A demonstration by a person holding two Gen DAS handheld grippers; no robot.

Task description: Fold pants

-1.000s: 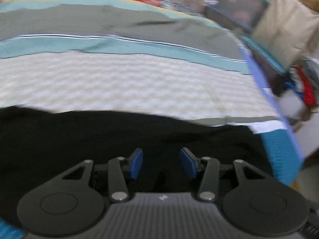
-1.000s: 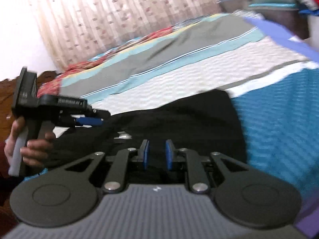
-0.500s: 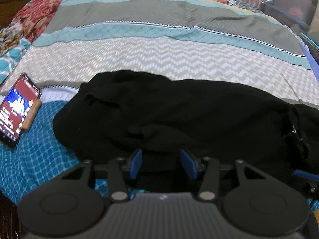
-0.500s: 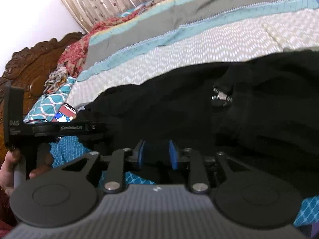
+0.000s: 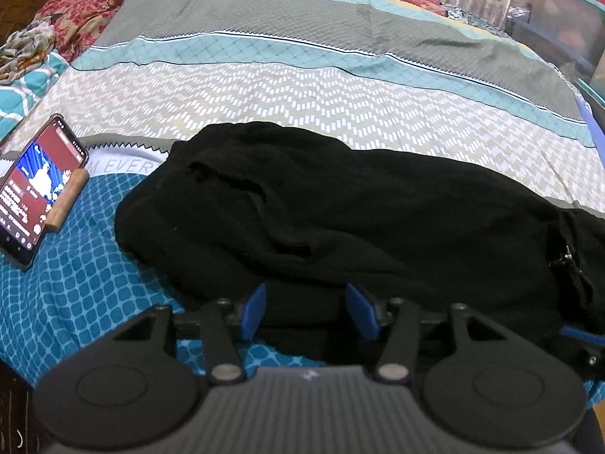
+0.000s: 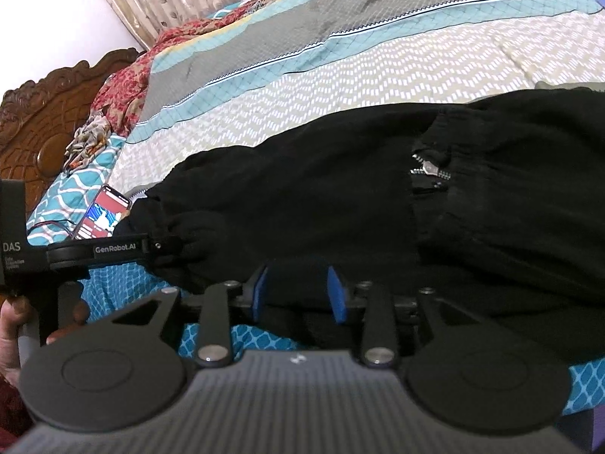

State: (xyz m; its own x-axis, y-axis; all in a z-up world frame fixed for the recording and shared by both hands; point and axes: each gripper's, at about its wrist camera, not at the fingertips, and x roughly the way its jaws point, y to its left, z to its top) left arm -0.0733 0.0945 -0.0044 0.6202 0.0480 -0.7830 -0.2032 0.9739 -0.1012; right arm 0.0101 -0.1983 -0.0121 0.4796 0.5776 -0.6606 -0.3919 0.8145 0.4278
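Black pants [image 5: 340,212] lie in a long rumpled heap across the near side of the bed; they also show in the right wrist view [image 6: 340,196], with a metal zipper [image 6: 429,169] on the right. My left gripper [image 5: 308,312] is open, its blue pads at the pants' near edge with black cloth between them. My right gripper [image 6: 298,293] is open, its pads astride the near edge of the pants. The left gripper also shows at the left of the right wrist view [image 6: 162,244], against the pants' left end.
A lit phone [image 5: 36,185] on a wooden stand leans at the left of the bed. The striped bedspread [image 5: 321,87] stretches behind the pants. A carved wooden headboard [image 6: 45,113] is at the left; storage boxes [image 5: 567,19] stand at the right.
Both grippers have come down to the pants' near edge. The left view swung left onto the phone and the pants' left end. The right gripper's jaws opened wider.
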